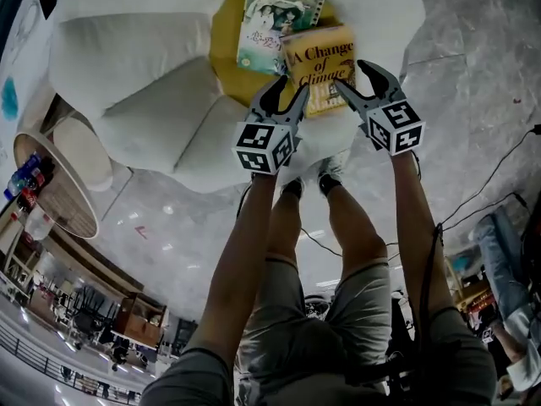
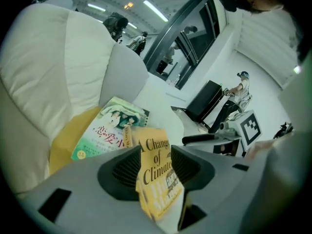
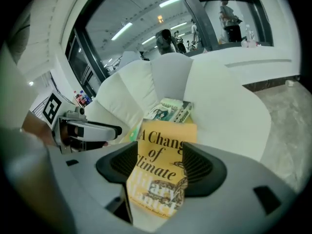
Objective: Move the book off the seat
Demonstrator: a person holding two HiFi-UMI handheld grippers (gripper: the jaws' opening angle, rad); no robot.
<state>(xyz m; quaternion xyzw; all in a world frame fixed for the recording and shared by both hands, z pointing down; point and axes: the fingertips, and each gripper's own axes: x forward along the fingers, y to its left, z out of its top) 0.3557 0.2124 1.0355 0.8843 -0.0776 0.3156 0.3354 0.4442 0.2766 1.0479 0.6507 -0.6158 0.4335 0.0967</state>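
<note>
A yellow book titled "A Change of Climate" (image 1: 321, 62) lies on the yellow seat cushion (image 1: 221, 45) of a white armchair (image 1: 135, 66). It overlaps the lower corner of a green-and-white book (image 1: 270, 19). My left gripper (image 1: 290, 87) hovers open at the yellow book's near left corner. My right gripper (image 1: 353, 76) is open at its near right corner. In the left gripper view the yellow book (image 2: 155, 189) shows between the spread jaws of the left gripper (image 2: 155, 165), and likewise the book (image 3: 161, 179) in the right gripper view for the right gripper (image 3: 160, 167). The pads do not press on it.
The armchair's thick arms and back cushions (image 1: 127, 24) wall in the seat. A round side table (image 1: 59, 193) with bottles stands to the left. Cables (image 1: 490, 184) run over the marble floor at right. The person's shoes (image 1: 330, 176) are at the chair's front edge.
</note>
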